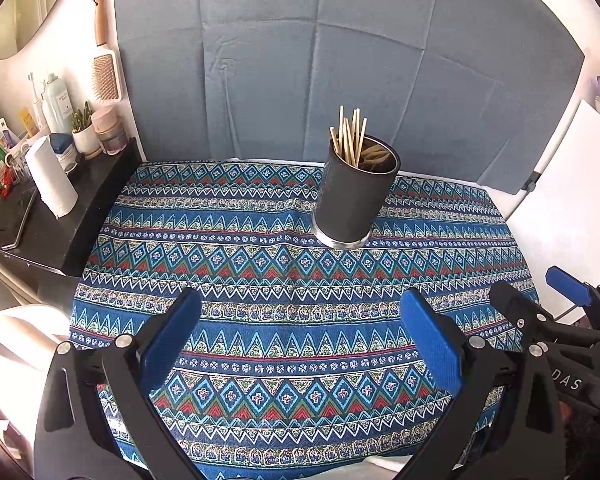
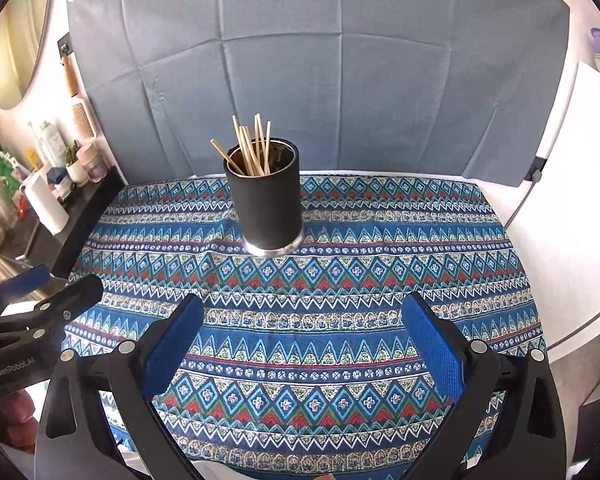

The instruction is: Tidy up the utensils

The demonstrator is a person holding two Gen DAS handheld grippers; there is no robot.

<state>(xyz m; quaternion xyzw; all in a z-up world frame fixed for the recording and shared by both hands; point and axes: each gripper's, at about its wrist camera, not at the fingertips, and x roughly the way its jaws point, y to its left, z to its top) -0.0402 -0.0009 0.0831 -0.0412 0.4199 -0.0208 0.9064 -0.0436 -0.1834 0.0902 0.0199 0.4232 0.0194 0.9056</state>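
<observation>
On the table lies a patterned cloth (image 1: 284, 280) in blue, white, red and green zigzag and diamond bands; a white surface shows along its far edge and right side. Behind it stands a creased grey-blue backdrop (image 1: 340, 60) against a white wall. To the left a dark shelf (image 1: 80, 200) carries a white paper roll (image 1: 52, 178), a pale bottle (image 1: 58, 102), a small potted plant (image 1: 85, 130) and a pink-lidded jar (image 1: 109, 130), with other clutter too small to tell. One hairbrush (image 1: 107, 76) hangs on the wall above the shelf, and part of an oval mirror (image 1: 24, 12) shows at the upper left. A white board (image 1: 564, 184) leans at the right.

One black cup (image 1: 354, 192) stands upright on the far half of the cloth, with a shiny metal rim at its base. Thin wooden sticks (image 1: 350, 136) rise from it, about eight in the right wrist view, leaning different ways; darker wooden pieces lie lower inside, their count unclear. Nothing else lies on the cloth.

Two grippers hang over the near edge of the cloth, well apart from the cup. The left gripper (image 1: 300, 340) has its blue-padded fingers spread wide and holds nothing. The right gripper (image 2: 302, 340) also has its fingers spread wide and empty.
</observation>
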